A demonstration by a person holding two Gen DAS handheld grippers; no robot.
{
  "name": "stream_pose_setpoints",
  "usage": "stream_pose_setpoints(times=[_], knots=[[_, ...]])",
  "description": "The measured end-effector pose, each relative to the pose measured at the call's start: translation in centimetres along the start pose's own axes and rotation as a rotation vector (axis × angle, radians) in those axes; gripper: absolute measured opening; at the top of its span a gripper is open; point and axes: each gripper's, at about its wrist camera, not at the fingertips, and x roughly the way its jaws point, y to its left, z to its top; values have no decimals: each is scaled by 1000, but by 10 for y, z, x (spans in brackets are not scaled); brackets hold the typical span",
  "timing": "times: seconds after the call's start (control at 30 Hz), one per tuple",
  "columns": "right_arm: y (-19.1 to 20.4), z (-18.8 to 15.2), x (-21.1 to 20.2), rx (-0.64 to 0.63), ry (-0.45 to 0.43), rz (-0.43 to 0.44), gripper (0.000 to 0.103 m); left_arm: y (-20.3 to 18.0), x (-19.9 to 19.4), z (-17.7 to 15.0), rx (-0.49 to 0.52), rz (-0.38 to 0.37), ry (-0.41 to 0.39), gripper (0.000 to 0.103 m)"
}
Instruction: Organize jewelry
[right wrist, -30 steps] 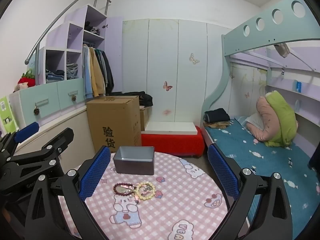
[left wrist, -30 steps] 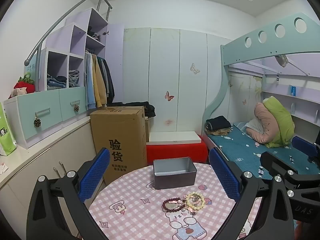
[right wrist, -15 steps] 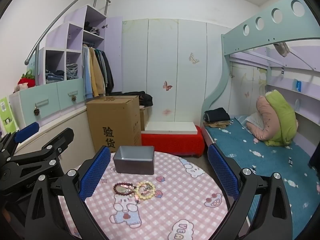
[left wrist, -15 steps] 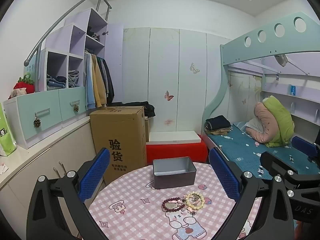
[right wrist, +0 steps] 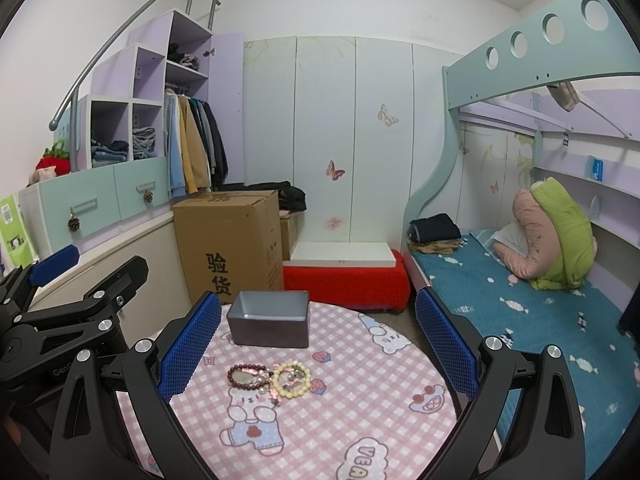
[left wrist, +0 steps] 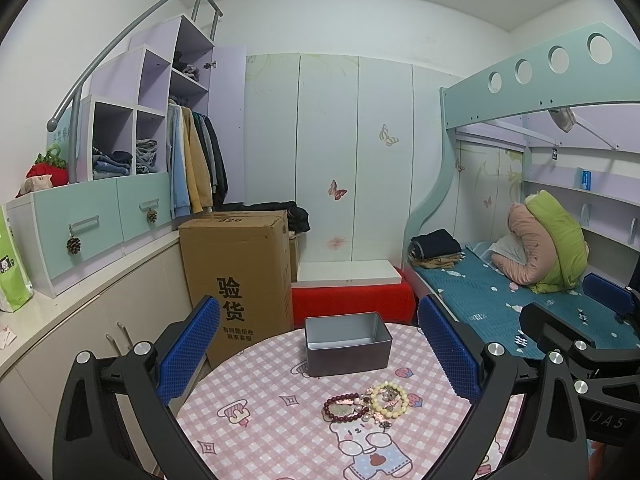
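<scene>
Both the left gripper [left wrist: 318, 354] and right gripper [right wrist: 318, 346] were wide open, holding nothing. A dark red bead bracelet [left wrist: 346, 407] and a pale yellow bead bracelet [left wrist: 389, 399] lay touching near the grey metal box [left wrist: 347, 343].

left claw [left wrist: 320, 346] | black frame, silver screws | blue textured pads [left wrist: 190, 350] (right claw [right wrist: 318, 342] identical)

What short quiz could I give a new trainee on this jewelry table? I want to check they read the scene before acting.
1. True or false: the grey tin already holds a bracelet.
2. Which bracelet lies nearer the left gripper: dark red or pale yellow?
3. Fill in: both grippers, including the right gripper, are ____ and holding nothing.

Key
1. False; the visible inside looks empty, and both bracelets lie on the checked tablecloth.
2. Dark red.
3. Open.
</scene>
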Motion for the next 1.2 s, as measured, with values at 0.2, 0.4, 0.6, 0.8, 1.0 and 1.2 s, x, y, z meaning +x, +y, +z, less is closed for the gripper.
stream_pose_setpoints(times=[0.2, 0.4, 0.6, 0.8, 1.0, 1.2], knots=[[0, 0, 0, 1, 1, 1, 95, 0, 0, 0, 0, 0, 2, 96], [2, 2, 1, -2, 5, -2, 95, -1, -1, 0, 2, 1, -2, 96], [0, 3, -13, 36, -84, 0, 95, -9, -3, -1, 25, -1, -12, 96], [-1, 2, -6, 21, -51, 0, 95, -5, 0, -1, 7, -9, -11, 96], [0, 1, -4, 17, -45, 0, 95, -4, 0, 0, 9, -6, -9, 96], [0, 2, 2, 15, -26, 1, 95, -3, 4, 0, 10, -5, 2, 96]])
